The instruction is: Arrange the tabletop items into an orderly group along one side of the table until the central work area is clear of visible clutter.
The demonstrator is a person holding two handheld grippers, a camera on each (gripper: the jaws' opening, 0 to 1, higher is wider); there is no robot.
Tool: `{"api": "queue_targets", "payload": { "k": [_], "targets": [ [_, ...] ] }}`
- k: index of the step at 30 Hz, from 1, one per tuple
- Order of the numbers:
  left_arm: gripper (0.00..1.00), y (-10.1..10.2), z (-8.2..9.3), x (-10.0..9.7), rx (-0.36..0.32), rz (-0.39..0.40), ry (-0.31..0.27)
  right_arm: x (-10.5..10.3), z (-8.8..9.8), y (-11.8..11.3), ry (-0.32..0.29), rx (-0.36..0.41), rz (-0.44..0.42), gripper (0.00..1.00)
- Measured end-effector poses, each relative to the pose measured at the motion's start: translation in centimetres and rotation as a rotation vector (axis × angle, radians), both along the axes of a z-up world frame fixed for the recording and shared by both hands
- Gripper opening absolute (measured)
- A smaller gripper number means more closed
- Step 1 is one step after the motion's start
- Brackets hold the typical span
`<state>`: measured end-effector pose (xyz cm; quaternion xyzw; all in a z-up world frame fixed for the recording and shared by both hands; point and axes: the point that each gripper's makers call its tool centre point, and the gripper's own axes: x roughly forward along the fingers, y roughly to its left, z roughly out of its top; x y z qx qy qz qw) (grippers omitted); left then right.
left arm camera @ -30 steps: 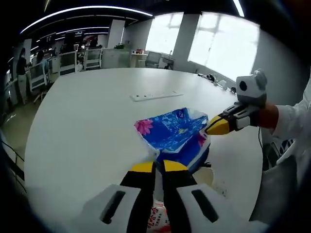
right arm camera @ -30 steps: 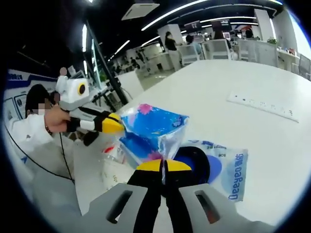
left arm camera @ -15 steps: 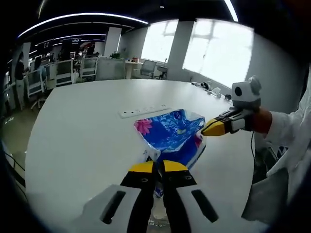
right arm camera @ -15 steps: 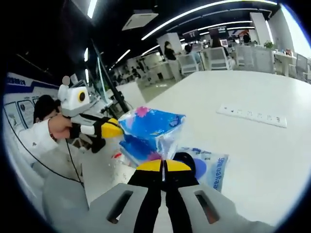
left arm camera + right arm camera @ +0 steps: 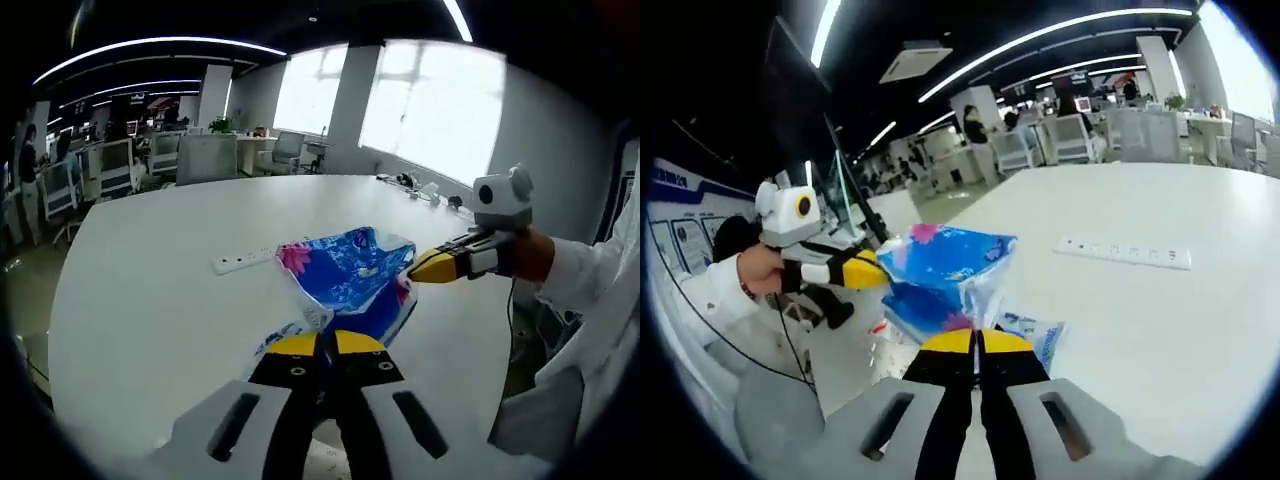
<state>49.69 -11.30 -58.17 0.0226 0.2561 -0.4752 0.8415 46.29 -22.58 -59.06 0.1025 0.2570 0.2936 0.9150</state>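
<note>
A blue plastic-wrapped tissue pack (image 5: 350, 282) with a pink flower print is held up above the white table (image 5: 150, 290) between the two grippers. In the left gripper view, the left gripper (image 5: 327, 345) rises from the bottom with its yellow-tipped jaws pressed together on the near lower edge of the pack's wrapper. The right gripper (image 5: 420, 268) is seen coming in from the right, gripped by a hand (image 5: 525, 256) in a white sleeve (image 5: 590, 290), and its yellow tips are closed on the far corner of the wrapper.

In the right gripper view, the same pack (image 5: 940, 275) is seen just ahead of the right gripper (image 5: 975, 343), whose jaws are shut on the clear edge of the wrapping. The left gripper (image 5: 868, 270) is seen at the left, pinching the opposite end of the pack, with a hand (image 5: 758, 270) behind it.

A second, flat blue-and-white plastic packet (image 5: 1035, 335) lies on the table beneath and just beyond the lifted pack; in the left gripper view a strip of it (image 5: 275, 338) is visible just left of the jaws. A white power strip (image 5: 240, 262) lies flat on the table further off, well apart from the pack, and is also seen in the right gripper view (image 5: 1122, 253). Office chairs (image 5: 205, 155) are seen beyond the table's far edge, under bright windows (image 5: 430, 100).
</note>
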Motion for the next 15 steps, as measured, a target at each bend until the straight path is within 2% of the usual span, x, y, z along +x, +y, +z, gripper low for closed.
{"api": "queue_targets", "payload": {
  "k": [9,15],
  "targets": [
    [0.00,-5.9,1.7,-1.2,-0.019,-0.062,-0.004,-1.9,1.8,-5.7,-0.011,-0.008,-0.092,0.00],
    [0.00,-9.7,2.2,-2.2,-0.018,-0.097,-0.005,-3.2,2.7,-9.3,-0.011,-0.016,-0.134,0.00]
  ]
}}
